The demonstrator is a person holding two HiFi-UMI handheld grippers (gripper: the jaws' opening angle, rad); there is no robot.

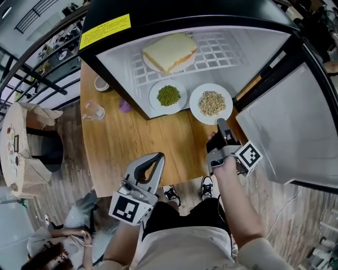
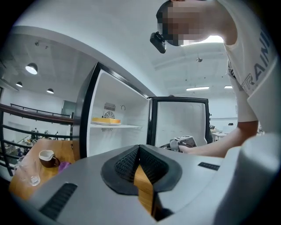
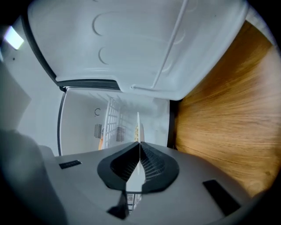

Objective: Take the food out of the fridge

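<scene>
The right gripper (image 1: 221, 123), nearer than the left, is clenched on the six-o'clock rim of the plate of what looks like grain (image 1: 210, 103), which lies at twelve o'clock on the fridge (image 1: 264, 47) floor's front edge.

In the head view, at centre right, the right gripper (image 1: 221, 123) covers the near rim of the plate of grains (image 1: 211, 103). The fridge door (image 1: 288, 132) runs off the right edge, and the fridge's black top (image 1: 174, 10) is cut by the upper edge. In the right gripper view that plate (image 3: 138, 125) shows edge-on, its lower part hidden behind the jaws. In the left gripper view the yellow food (image 2: 106, 120) on the fridge shelf (image 2: 127, 126) is too small to name.
</scene>
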